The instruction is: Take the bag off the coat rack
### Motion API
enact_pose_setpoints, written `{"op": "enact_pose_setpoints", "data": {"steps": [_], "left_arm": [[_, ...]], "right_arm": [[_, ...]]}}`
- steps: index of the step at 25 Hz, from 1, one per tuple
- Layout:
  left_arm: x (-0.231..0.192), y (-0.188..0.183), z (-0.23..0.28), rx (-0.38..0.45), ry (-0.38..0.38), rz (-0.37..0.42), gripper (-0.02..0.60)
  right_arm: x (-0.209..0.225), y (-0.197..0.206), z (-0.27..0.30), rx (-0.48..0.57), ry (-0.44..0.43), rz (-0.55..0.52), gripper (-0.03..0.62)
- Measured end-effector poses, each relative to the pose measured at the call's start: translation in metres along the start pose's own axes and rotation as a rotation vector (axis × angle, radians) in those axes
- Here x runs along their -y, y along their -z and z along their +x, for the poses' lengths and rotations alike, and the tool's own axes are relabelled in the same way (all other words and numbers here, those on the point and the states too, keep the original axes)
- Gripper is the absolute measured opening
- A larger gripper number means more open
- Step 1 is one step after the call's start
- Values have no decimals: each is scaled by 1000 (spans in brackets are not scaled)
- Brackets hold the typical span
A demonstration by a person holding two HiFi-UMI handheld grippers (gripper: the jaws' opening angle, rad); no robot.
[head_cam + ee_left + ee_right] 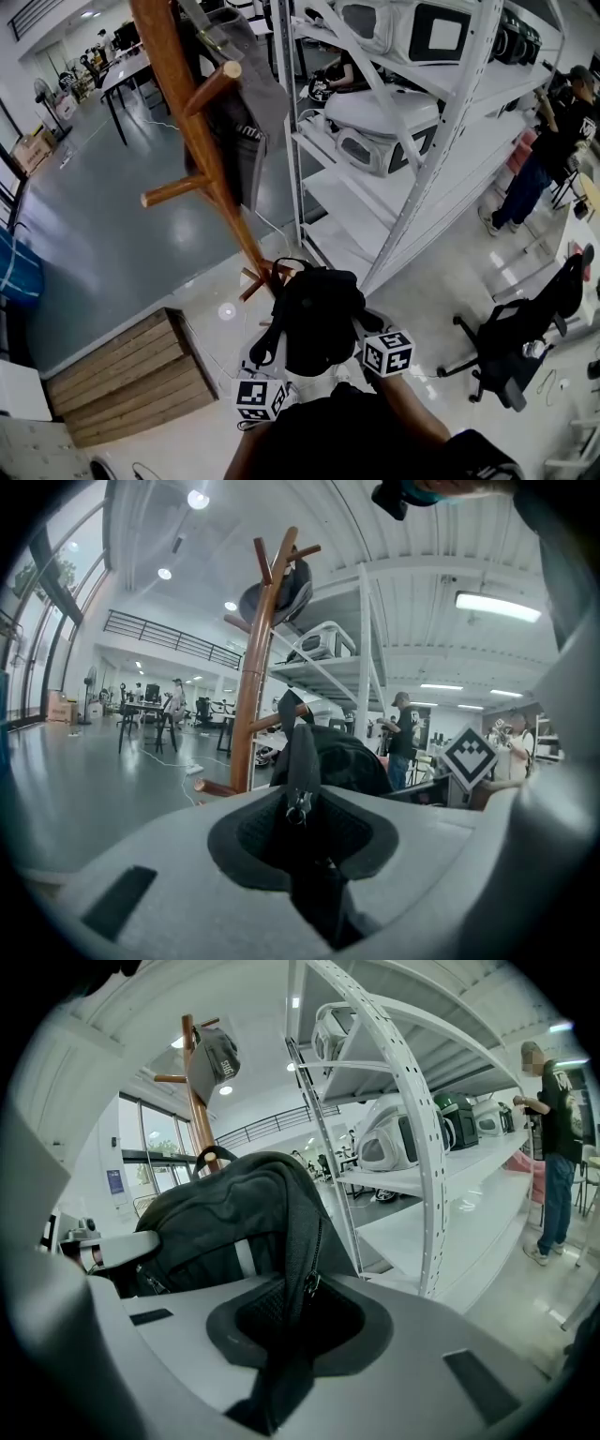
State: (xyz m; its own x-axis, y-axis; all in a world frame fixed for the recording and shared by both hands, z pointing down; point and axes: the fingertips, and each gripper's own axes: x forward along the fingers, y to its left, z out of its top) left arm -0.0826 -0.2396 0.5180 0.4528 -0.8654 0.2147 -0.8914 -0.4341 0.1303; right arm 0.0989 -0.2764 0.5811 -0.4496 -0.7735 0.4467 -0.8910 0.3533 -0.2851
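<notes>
A black backpack (317, 317) hangs between my two grippers, just right of the wooden coat rack (202, 141), low on its pole. My left gripper (274, 356) is shut on a black strap with a zipper pull (300, 803). The bag's body (342, 759) bulges beyond its jaws. My right gripper (360, 330) is shut on another strap of the bag (298, 1269), with the backpack (225, 1218) just left of the jaws. The bag's top loop (291, 264) stands close to a low peg (255, 284); I cannot tell whether it touches.
A grey cap (217, 1054) hangs at the rack's top and a grey garment (251, 112) on its far side. White metal shelving (412, 159) with white appliances stands right of the rack. A wooden platform (131, 380) lies left, an office chair (511, 342) right, a person (544, 155) beyond.
</notes>
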Motion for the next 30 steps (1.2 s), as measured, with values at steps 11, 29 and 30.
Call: {"op": "enact_pose_setpoints", "data": {"steps": [11,29,30], "left_arm": [[22,-8,-1,23,97,26,80],[52,12,-15,-19,216,19,80],[52,14,-17,-22,217,18,80]], "right_arm": [[8,4,-33,46,69,40,60],[12,39,-82,49,147,99,58],[9,41,-83,47,145,102,58]]}}
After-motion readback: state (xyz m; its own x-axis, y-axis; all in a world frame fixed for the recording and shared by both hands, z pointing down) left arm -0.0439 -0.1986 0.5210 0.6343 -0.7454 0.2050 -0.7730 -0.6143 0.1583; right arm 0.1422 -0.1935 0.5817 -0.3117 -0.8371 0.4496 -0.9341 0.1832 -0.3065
